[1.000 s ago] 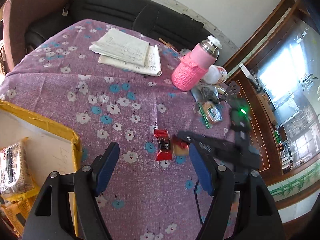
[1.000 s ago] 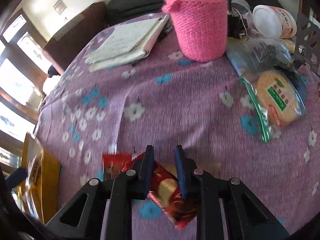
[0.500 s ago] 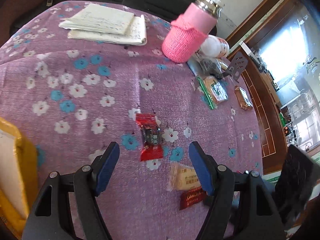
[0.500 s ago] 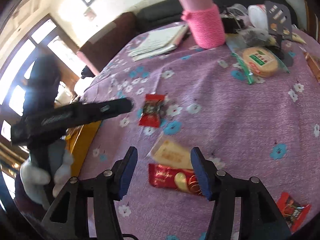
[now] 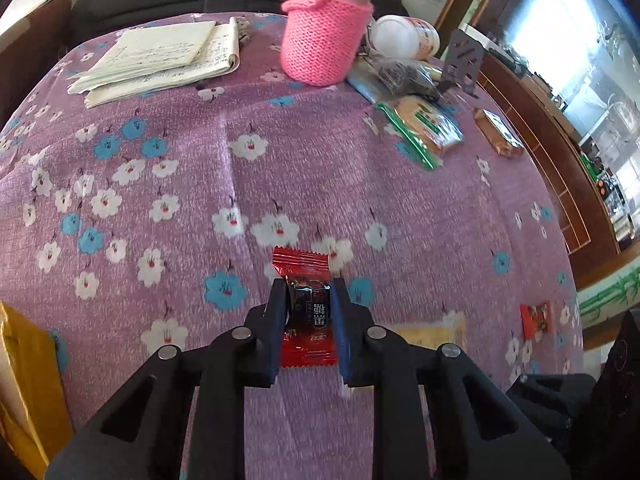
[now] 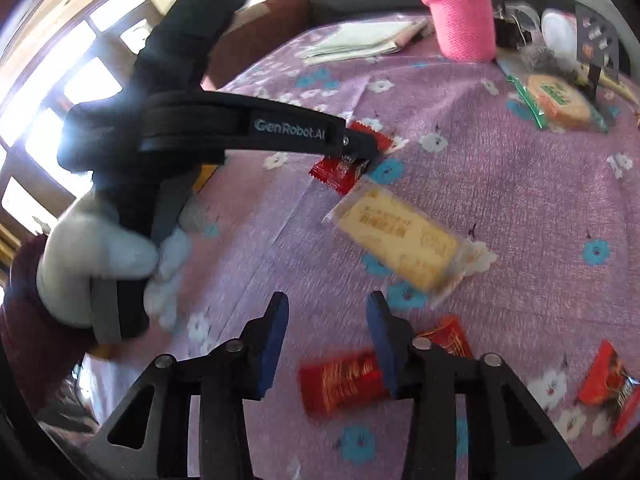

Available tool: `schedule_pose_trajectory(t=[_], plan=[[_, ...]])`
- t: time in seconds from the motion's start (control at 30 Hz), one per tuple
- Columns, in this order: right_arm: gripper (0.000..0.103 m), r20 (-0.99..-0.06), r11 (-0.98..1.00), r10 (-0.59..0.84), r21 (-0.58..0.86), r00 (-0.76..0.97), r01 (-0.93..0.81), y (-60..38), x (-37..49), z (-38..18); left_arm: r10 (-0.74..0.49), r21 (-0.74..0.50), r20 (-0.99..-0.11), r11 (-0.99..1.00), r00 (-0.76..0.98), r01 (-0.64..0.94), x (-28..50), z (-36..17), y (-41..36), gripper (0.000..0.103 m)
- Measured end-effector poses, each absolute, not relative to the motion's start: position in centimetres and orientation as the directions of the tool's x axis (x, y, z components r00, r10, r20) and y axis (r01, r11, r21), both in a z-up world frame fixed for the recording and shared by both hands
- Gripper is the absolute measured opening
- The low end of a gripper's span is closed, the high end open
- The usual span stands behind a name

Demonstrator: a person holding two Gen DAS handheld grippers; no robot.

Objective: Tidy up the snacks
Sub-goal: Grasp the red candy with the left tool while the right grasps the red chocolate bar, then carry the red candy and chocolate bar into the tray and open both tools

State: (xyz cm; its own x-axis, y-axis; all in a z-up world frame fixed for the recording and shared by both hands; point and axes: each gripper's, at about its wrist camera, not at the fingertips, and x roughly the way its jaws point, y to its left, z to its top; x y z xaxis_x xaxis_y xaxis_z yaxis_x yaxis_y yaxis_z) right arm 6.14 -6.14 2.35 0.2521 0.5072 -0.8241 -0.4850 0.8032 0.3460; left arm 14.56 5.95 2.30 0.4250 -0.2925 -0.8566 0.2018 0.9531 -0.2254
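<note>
My left gripper (image 5: 309,292) is shut on a small red candy packet (image 5: 307,308) that lies on the purple flowered tablecloth (image 5: 360,184). In the right wrist view the left gripper (image 6: 360,148) reaches in from the left and pinches the same red packet (image 6: 335,171). My right gripper (image 6: 326,312) is open and empty above the cloth. A yellow cracker packet (image 6: 404,236) lies just beyond it. A red wafer packet (image 6: 344,380) lies under its right finger, and another red candy (image 6: 608,380) lies at the right.
A pink knitted flask (image 5: 326,36), notebooks (image 5: 160,56), a white jar (image 5: 408,36), a green-edged biscuit bag (image 5: 428,124) and a brown bar (image 5: 498,132) sit at the far side. A yellow cardboard box (image 5: 24,380) stands at the left edge. Another red candy (image 5: 536,316) lies right.
My left gripper has moved forward and shut on the red candy packet. My right gripper has let go of the red wafer packet, opened and pulled back toward the near edge.
</note>
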Motion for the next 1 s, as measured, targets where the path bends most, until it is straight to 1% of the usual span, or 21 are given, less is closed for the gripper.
schedule_pose_trajectory(t=[0.1, 0.17, 0.23, 0.27, 0.33, 0.43, 0.5, 0.53, 0.6, 0.63, 0.67, 0.7, 0.73, 0.77, 0.8, 1.0], plan=[[0.045, -0.811, 0.787, 0.540, 0.392, 0.225, -0.477, -7.1, 5.4, 2.7, -0.318, -0.242, -0.865, 0.942, 0.388, 0.234, 13.5, 2.4, 5.9, 0.018], [0.046, -0.784, 0.800, 0.547, 0.387, 0.293, -0.458, -8.3, 5.4, 3.7, -0.326, -0.252, -0.862, 0.940, 0.389, 0.231, 12.7, 2.8, 6.4, 0.019], [0.064, -0.768, 0.831, 0.523, 0.363, 0.369, -0.422, -9.5, 5.9, 4.3, -0.358, -0.292, -0.848, 0.931, 0.391, 0.220, 12.2, 3.1, 7.0, 0.019], [0.066, -0.773, 0.843, 0.509, 0.358, 0.379, -0.402, -9.9, 6.3, 4.2, -0.368, -0.306, -0.841, 0.928, 0.395, 0.213, 12.0, 3.3, 7.2, 0.021], [0.066, -0.794, 0.865, 0.479, 0.355, 0.373, -0.354, -10.5, 7.0, 3.8, -0.371, -0.309, -0.834, 0.928, 0.408, 0.210, 11.6, 3.4, 7.3, 0.022], [0.066, -0.814, 0.893, 0.435, 0.335, 0.386, -0.301, -10.9, 6.4, 3.9, -0.334, -0.256, -0.844, 0.938, 0.419, 0.234, 11.3, 2.8, 6.3, 0.033], [0.066, -0.815, 0.899, 0.428, 0.340, 0.391, -0.276, -11.0, 5.4, 4.1, -0.324, -0.239, -0.855, 0.939, 0.405, 0.247, 11.3, 2.0, 5.4, 0.036], [0.066, -0.818, 0.902, 0.424, 0.341, 0.389, -0.266, -10.8, 5.0, 4.0, -0.312, -0.214, -0.844, 0.942, 0.437, 0.259, 11.0, 2.1, 4.9, 0.040], [0.065, -0.826, 0.904, 0.417, 0.334, 0.379, -0.266, -10.2, 4.3, 3.8, -0.279, -0.163, -0.843, 0.947, 0.460, 0.276, 10.8, 2.1, 4.2, 0.043], [0.064, -0.833, 0.910, 0.401, 0.315, 0.381, -0.269, -9.6, 4.3, 3.6, -0.273, -0.155, -0.844, 0.948, 0.463, 0.278, 10.6, 2.1, 4.0, 0.040], [0.063, -0.843, 0.920, 0.373, 0.283, 0.387, -0.270, -8.9, 4.2, 3.4, -0.271, -0.153, -0.844, 0.949, 0.463, 0.277, 10.5, 2.2, 4.0, 0.025], [0.055, -0.852, 0.928, 0.349, 0.256, 0.389, -0.271, -8.3, 4.4, 3.0, -0.259, -0.143, -0.850, 0.951, 0.458, 0.273, 10.4, 2.3, 4.1, 0.024], [0.043, -0.862, 0.933, 0.328, 0.233, 0.387, -0.273, -7.8, 4.3, 2.7, -0.251, -0.137, -0.853, 0.954, 0.458, 0.268, 10.3, 2.3, 4.2, 0.023], [0.037, -0.863, 0.943, 0.292, 0.188, 0.412, -0.274, -7.4, 4.1, 2.9, -0.239, -0.128, -0.852, 0.958, 0.466, 0.257, 9.9, 2.5, 4.5, 0.023], [0.026, -0.868, 0.944, 0.284, 0.178, 0.408, -0.278, -7.2, 4.0, 2.9, -0.235, -0.127, -0.851, 0.960, 0.470, 0.250, 9.7, 2.6, 4.6, 0.023], [0.025, -0.858, 0.939, 0.318, 0.224, 0.403, -0.262, -7.8, 2.3, 3.2, -0.281, -0.215, -0.821, 0.958, 0.497, 0.187, 6.6, 4.2, 7.1, 0.023]])
